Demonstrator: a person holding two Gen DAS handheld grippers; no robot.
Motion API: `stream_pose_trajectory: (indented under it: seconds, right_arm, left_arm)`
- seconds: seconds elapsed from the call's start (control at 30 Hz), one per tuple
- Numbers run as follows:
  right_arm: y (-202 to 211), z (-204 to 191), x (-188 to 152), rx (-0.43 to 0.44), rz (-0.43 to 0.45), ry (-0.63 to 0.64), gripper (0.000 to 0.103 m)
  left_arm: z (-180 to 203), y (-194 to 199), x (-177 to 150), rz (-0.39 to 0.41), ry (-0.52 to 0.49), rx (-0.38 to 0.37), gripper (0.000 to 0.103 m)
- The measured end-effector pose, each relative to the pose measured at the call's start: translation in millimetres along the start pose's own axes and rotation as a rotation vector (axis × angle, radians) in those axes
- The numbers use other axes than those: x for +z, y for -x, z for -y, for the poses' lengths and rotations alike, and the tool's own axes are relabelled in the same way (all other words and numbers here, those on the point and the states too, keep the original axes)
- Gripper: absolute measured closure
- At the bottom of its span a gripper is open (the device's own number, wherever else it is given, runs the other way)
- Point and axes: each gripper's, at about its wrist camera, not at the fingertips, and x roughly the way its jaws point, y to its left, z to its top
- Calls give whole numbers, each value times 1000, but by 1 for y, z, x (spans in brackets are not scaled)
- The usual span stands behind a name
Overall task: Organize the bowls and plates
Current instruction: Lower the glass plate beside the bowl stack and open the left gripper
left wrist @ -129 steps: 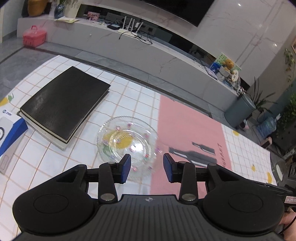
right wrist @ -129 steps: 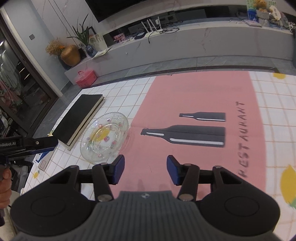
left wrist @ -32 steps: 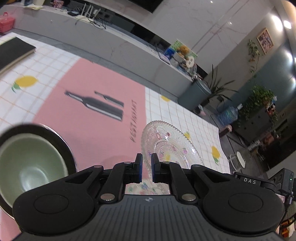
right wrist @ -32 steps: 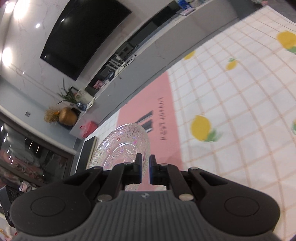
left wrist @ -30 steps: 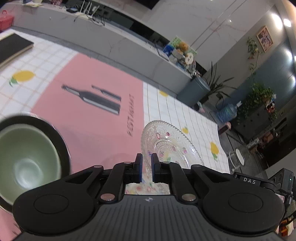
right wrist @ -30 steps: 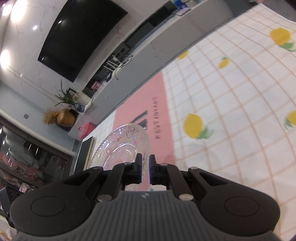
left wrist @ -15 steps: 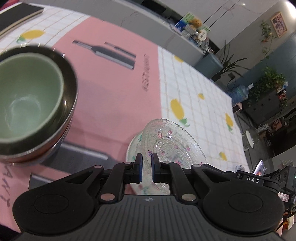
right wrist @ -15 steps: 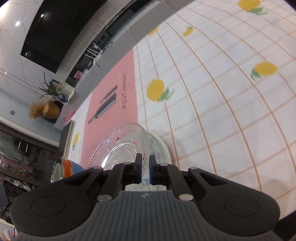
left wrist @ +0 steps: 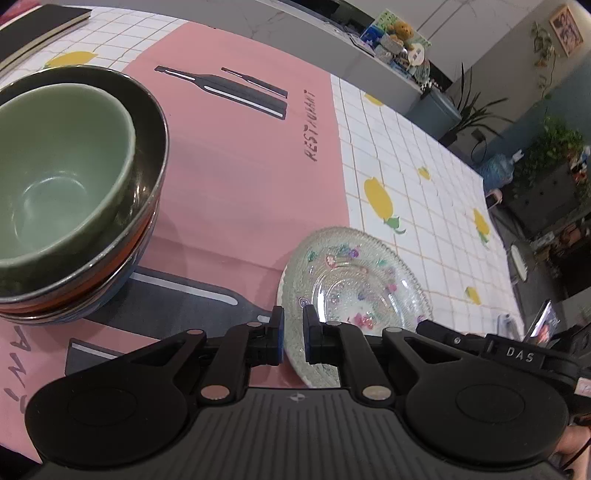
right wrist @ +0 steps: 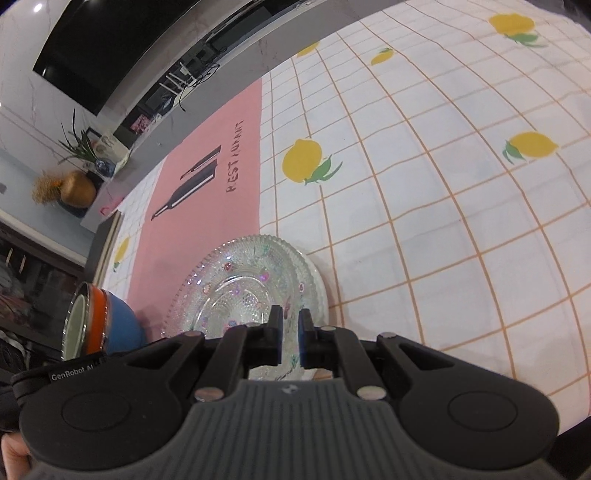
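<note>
A clear patterned glass plate (left wrist: pixel 354 284) is gripped at its near rim from two sides. My left gripper (left wrist: pixel 293 326) is shut on the rim in the left wrist view, and my right gripper (right wrist: pixel 290 323) is shut on it in the right wrist view (right wrist: pixel 236 284). Under the glass plate lies a pale plate (right wrist: pixel 318 286) with only its edge showing. I cannot tell whether the two touch. To the left stands a stack of bowls (left wrist: pixel 55 177): a green one nested in a dark one, above orange and blue ones (right wrist: pixel 99 325).
The table wears a white lemon-print cloth (right wrist: pixel 443 221) with a pink "RESTAURANT" strip (left wrist: pixel 229 155). A black book (left wrist: pixel 33 29) lies at the far left edge. The right gripper's body (left wrist: pixel 517 356) shows beside the plate in the left wrist view.
Both grippers have sunk and tipped downward with the glass plate still held. It now sits low over the pale plate, with the bowl stack close on its left.
</note>
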Motion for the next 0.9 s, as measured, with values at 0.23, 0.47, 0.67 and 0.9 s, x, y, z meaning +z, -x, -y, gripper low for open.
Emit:
stream_pose_trajectory:
  seconds: [0.23,0.47,0.67,0.9]
  right_arm:
    - [0,-12,-1,-55,5,78,96]
    - [2,-18,-1,-77,0,110,95]
    - [3,-31,-3,-136,5,191,95]
    - [3,-31,-3,-165,7,217,95]
  left_arm:
    - [2,0,-1,-7,-19,15,92]
    - [8,0,-1,-8,-56,36,91]
    - [15,0,-1,-8,-113,60,91]
    - [27,-1,-3,-15,-205,104,90]
